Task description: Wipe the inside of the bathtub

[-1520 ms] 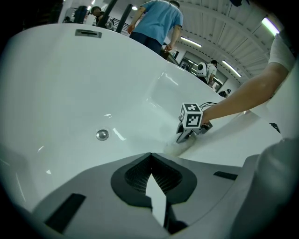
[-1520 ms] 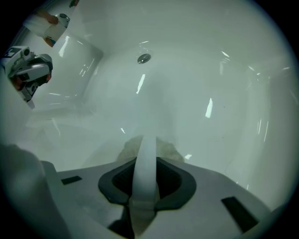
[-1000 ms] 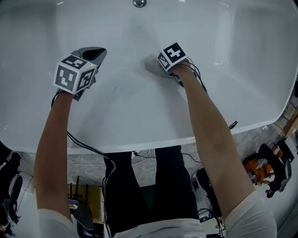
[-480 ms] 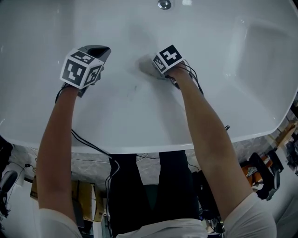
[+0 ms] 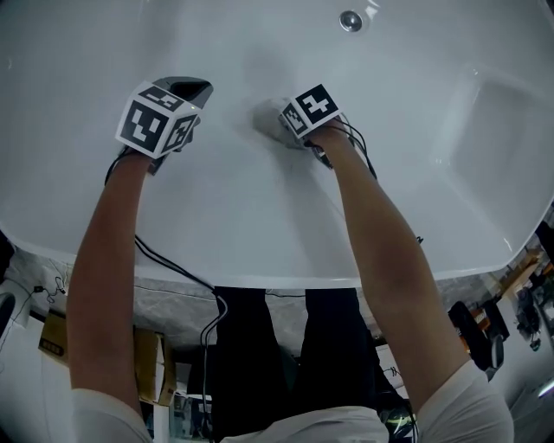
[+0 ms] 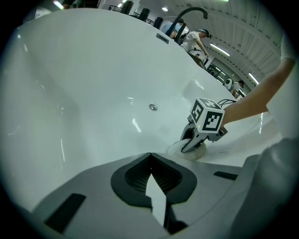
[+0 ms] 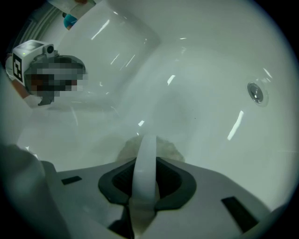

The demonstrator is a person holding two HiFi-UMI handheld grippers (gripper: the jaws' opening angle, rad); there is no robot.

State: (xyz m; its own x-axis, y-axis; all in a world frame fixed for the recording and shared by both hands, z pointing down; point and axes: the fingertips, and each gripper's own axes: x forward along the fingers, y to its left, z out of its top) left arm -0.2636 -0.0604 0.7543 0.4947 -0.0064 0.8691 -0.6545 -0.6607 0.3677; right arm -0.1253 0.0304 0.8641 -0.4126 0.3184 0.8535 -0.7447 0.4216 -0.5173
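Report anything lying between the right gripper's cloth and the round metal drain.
Nothing visible does. The white cloth, clamped in the right gripper, rests on the white bathtub; only bare surface runs up to the round metal drain.

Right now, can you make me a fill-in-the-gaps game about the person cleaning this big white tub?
1. The cloth is pinched in the person's ____ hand-held gripper.
2. The left hand-held gripper is shut and holds ____.
3. The cloth is pressed against the inside of the white ____.
4. The round metal fitting sits on the tub's wall, beyond ____ hand-held grippers.

Missing words: right; nothing; bathtub; both.
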